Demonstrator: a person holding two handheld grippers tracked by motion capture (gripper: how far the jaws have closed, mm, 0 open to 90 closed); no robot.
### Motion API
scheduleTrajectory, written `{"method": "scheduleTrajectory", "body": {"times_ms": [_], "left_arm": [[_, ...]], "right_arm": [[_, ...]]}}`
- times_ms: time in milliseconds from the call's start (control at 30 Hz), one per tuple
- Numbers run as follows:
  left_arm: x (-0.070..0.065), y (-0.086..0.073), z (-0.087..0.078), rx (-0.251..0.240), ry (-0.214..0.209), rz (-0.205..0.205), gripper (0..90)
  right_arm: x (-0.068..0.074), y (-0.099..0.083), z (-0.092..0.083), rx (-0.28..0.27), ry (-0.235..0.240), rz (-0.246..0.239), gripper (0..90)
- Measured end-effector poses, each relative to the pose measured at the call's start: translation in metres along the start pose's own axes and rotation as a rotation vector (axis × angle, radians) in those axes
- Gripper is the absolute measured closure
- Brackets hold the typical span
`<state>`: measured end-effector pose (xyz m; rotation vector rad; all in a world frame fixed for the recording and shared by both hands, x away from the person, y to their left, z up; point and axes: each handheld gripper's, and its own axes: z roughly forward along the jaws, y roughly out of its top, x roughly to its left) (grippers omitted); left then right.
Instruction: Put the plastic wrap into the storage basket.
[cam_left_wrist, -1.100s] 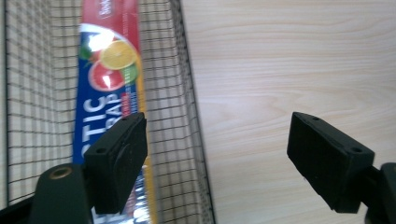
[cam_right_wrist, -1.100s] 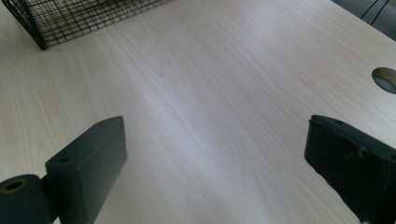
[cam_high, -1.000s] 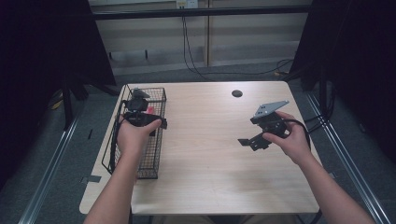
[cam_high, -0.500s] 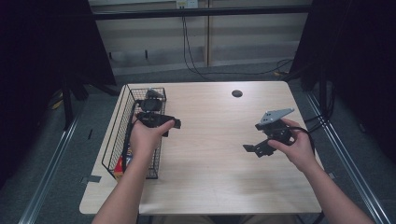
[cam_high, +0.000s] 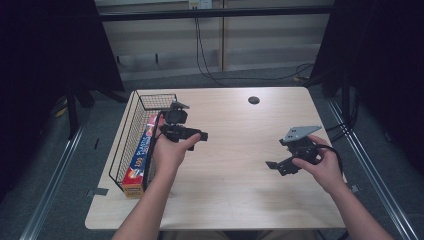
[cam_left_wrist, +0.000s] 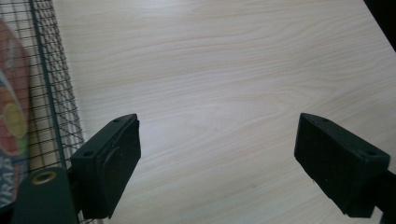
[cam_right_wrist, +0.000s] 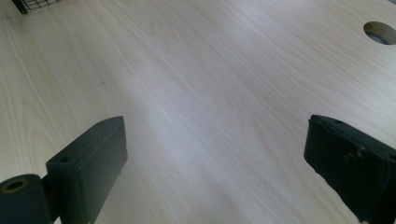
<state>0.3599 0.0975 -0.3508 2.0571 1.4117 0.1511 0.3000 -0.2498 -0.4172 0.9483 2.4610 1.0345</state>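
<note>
Left claw gapes wide, empty, above bare desk. Wrap box lies just beside it in the wire basket along the desk's left edge, long axis parallel to that edge. Right claw open, empty, well apart.

black tools, grey three-cornered plate, bare forearms

left gripper jaws apart, right gripper likewise

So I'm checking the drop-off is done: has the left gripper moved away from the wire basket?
Yes. The left gripper, jaws open and empty, has moved right from above the wire basket to over the bare table.
</note>
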Motion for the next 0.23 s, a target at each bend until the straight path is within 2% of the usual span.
{"method": "scheduleTrajectory", "body": {"times_ms": [100, 233], "left_arm": [[-0.0023, -0.0014, 0.0035, -0.001, -0.004, 0.003, 14.6], [-0.0043, -0.0035, 0.0066, -0.008, -0.004, 0.011, 14.4]], "right_arm": [[0.0022, -0.0045, -0.0014, -0.002, -0.005, -0.004, 6.0], [0.0033, -0.0109, -0.0029, -0.006, -0.012, 0.017, 6.0]]}}
